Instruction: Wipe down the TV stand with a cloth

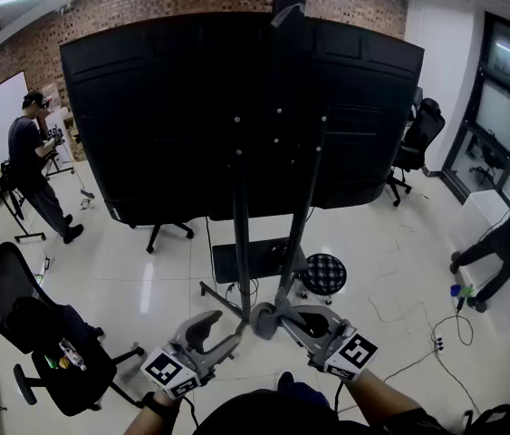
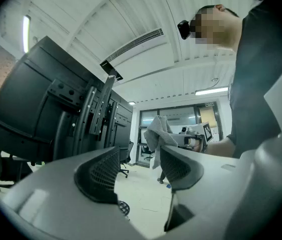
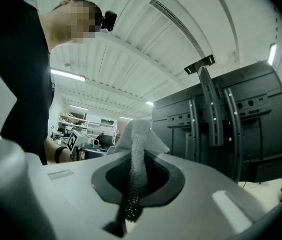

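The back of a large black TV (image 1: 236, 107) stands on a wheeled stand with two grey uprights (image 1: 241, 234) and a low base (image 1: 247, 263). In the head view my right gripper (image 1: 275, 316) is shut on a grey cloth (image 1: 263, 321) just in front of the uprights' foot. In the right gripper view the cloth (image 3: 139, 140) sticks up out of the right gripper (image 3: 136, 160). My left gripper (image 1: 222, 335) is close beside it, open and holding nothing. In the left gripper view the left gripper (image 2: 139, 156) frames the distant cloth (image 2: 158, 133), with the stand's uprights (image 2: 98, 115) to the left.
A black office chair (image 1: 42, 329) is at the near left and a round patterned stool (image 1: 324, 275) beside the stand's base. A person (image 1: 35, 166) stands at far left; another (image 1: 506, 243) crouches at right. Cables (image 1: 449, 333) lie on the white floor.
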